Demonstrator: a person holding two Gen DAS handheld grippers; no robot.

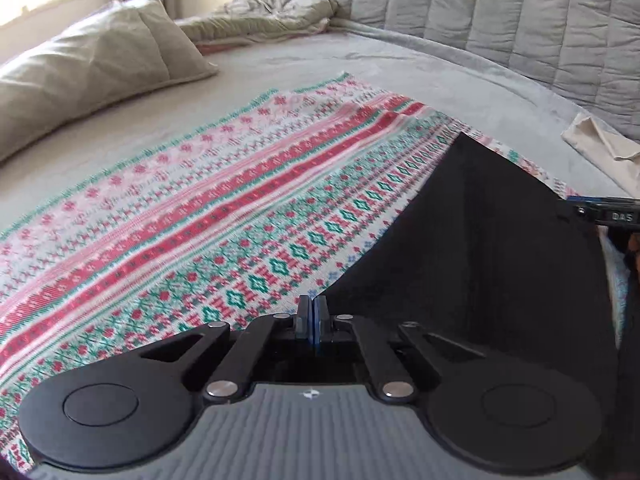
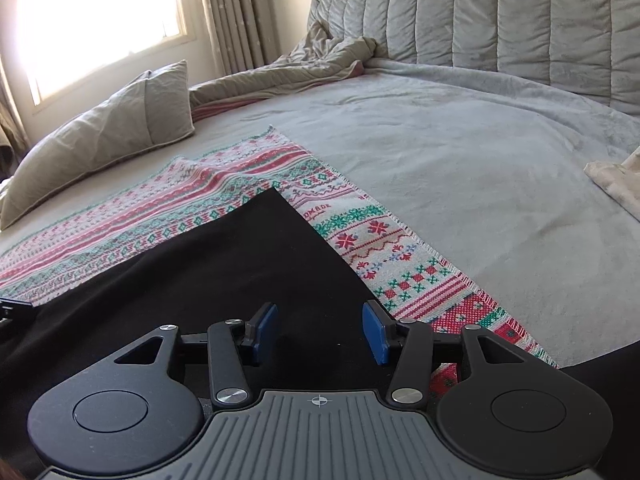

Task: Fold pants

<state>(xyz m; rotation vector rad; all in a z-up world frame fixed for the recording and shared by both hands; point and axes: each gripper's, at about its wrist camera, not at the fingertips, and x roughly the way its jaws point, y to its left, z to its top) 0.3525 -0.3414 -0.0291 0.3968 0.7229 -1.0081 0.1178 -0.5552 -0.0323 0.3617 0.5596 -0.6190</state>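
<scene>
Pants point(image 2: 208, 280) flat on patterned cloth point(image 2: 360, 236). Left tongs point(image 1: 311, 320) pinched together, whether on fabric unclear. Right tongs point(image 2: 322, 332) spread wide, empty, above the near part of the pants. Likely next: grip edge squarely, lift both sides evenly.

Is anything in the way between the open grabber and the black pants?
Nothing visible. The right gripper hangs open directly over the black pants, which lie on the patterned blanket, with no object between its fingers and the fabric.

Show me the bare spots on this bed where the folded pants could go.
Widest free patch: grey bedspread between the patterned blanket's fringed edge, the quilted headboard and the beige cloth. A narrower strip runs between blanket and pillow. Crowded: the near blanket, under the black pants and both grippers.
</scene>
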